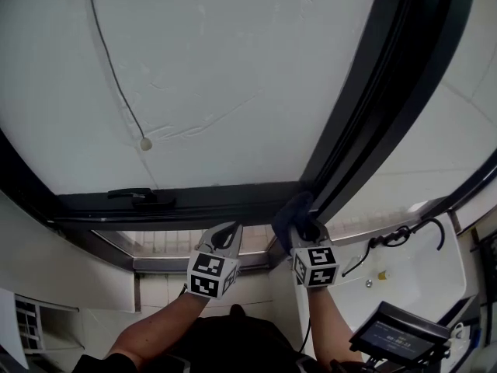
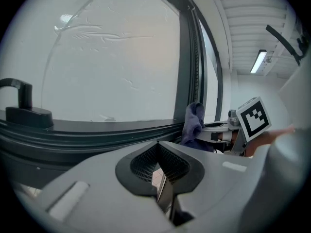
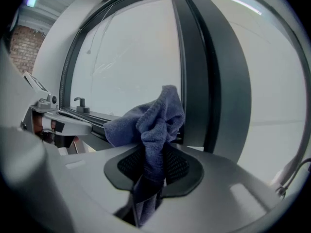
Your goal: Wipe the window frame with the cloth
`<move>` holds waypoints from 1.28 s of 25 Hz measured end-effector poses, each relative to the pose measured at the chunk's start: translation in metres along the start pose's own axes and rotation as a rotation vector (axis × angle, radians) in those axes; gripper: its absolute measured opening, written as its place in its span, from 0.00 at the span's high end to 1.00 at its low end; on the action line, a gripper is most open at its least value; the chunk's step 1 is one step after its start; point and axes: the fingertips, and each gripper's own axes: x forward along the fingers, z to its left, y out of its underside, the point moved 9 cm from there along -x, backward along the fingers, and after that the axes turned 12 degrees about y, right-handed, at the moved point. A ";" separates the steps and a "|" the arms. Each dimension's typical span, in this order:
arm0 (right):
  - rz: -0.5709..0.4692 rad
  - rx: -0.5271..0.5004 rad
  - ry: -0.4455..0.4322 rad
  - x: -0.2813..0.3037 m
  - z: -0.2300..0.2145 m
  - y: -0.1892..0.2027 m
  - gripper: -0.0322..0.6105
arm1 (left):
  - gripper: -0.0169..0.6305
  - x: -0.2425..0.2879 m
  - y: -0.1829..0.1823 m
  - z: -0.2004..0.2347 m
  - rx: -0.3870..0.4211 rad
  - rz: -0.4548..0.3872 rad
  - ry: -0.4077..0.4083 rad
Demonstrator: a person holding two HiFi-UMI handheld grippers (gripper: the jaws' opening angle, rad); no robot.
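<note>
Right gripper (image 1: 309, 238) pinches the blue cloth (image 1: 293, 213) against the window frame (image 1: 233, 201) at its lower corner, centre of the head view, while the left gripper (image 1: 222, 238), jaws pressed together on nothing, sits just beside it, and since only a bunched fold is held, dragging it along the rail could tug it loose.

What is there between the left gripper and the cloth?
Nothing. In the head view the stretch from the left gripper to the cloth is bare; only the window frame runs behind it. The right gripper holds the cloth.
</note>
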 end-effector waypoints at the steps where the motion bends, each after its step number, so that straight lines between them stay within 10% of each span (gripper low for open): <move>1: 0.000 -0.006 -0.011 0.001 0.006 -0.002 0.81 | 0.99 -0.003 0.000 0.001 -0.001 0.001 -0.001; 32: 0.028 0.046 -0.259 0.008 0.177 -0.024 0.81 | 0.98 -0.150 0.014 0.081 -0.054 -0.017 -0.193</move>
